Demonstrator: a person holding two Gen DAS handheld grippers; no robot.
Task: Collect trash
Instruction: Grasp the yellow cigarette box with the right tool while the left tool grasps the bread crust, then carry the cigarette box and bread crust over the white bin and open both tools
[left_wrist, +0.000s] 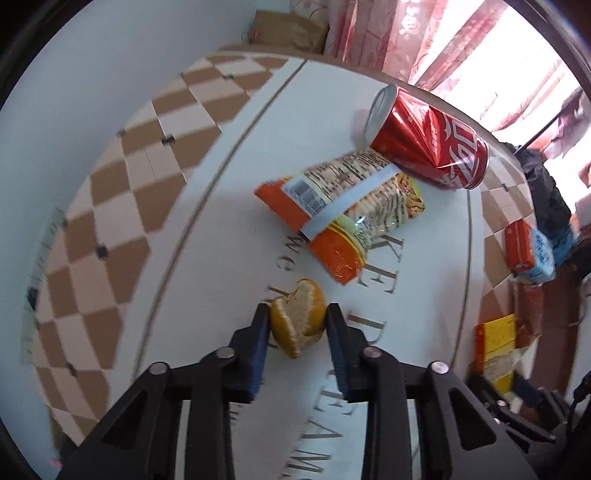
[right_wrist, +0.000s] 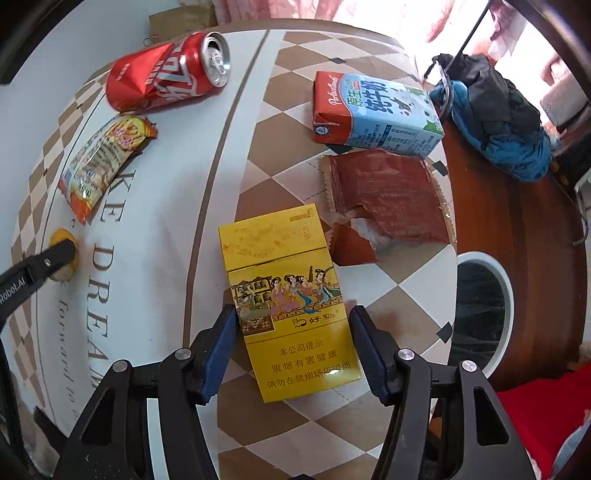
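My left gripper (left_wrist: 297, 320) is shut on a piece of orange peel (left_wrist: 298, 322) just above the tablecloth; from the right wrist view the same peel (right_wrist: 63, 254) shows behind a left finger. Beyond it lie an orange snack wrapper (left_wrist: 340, 206) and a dented red can (left_wrist: 428, 136) on its side. My right gripper (right_wrist: 291, 332) stands open, its fingers either side of a yellow cigarette pack (right_wrist: 291, 306) that lies flat. Farther out are a torn brown wrapper (right_wrist: 384, 199) and a blue-and-orange milk carton (right_wrist: 376, 110).
A round white bin with a dark liner (right_wrist: 480, 314) sits below the table's right edge. A dark and blue bag (right_wrist: 495, 114) rests on the wooden surface beyond. The checkered tablecloth (right_wrist: 280, 147) hangs over the table, with pink curtains behind.
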